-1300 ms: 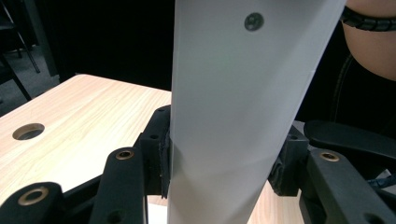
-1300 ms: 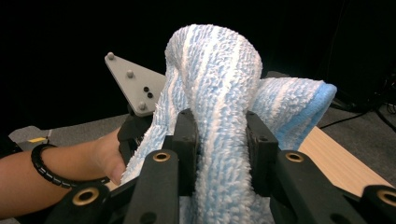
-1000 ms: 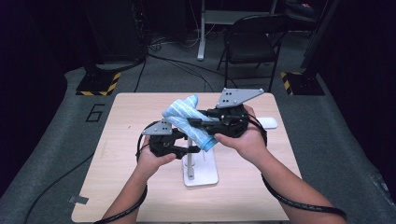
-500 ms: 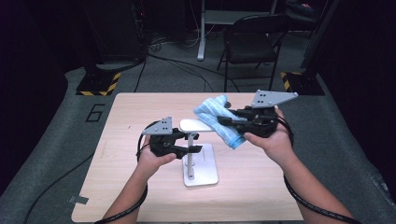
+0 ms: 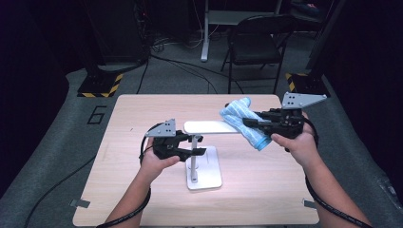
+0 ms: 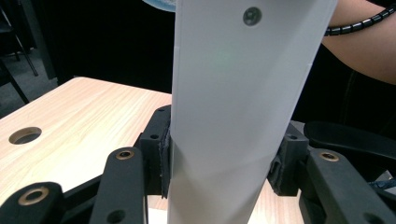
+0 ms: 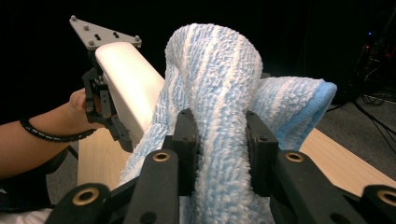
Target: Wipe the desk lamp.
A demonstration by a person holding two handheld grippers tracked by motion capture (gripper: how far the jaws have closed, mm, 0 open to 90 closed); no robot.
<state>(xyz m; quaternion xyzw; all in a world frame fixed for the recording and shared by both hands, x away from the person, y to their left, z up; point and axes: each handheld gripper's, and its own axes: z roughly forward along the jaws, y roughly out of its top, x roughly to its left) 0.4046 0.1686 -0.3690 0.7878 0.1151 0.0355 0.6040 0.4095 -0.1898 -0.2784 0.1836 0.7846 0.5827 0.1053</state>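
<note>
Dark studio, pale wood desk (image 5: 142, 199), a folding chair (image 5: 256, 47) and floor cables behind it.

Right claw (image 5: 247, 122): jaws pinched on a blue-and-white striped towel (image 5: 242, 118), bunched between the pads in the right gripper view (image 7: 219, 140). Cloth is held in the air, well above the desk, hanging over the right end of the lamp head (image 5: 211, 127).

Left claw (image 5: 197, 145): jaws closed on the white lamp post (image 6: 238, 116), one pad either side. It looks to be there to steady the lamp.

Lamp base (image 5: 206, 178) sits flat near mid-desk, post upright, head a flat white bar running left-right.

Key relation: the head's long axis runs left-right. The towel sits at the head's right tip, so the bare length lies to the claw's left, toward the left hand (image 5: 159, 164). The right hand (image 5: 297, 142) is nearer the cloth and already has it.

My read: a wipe along the head. The next stroke would go right-to-left along that axis with the left claw bracing the post. Risk: side load tipping the light base.
</note>
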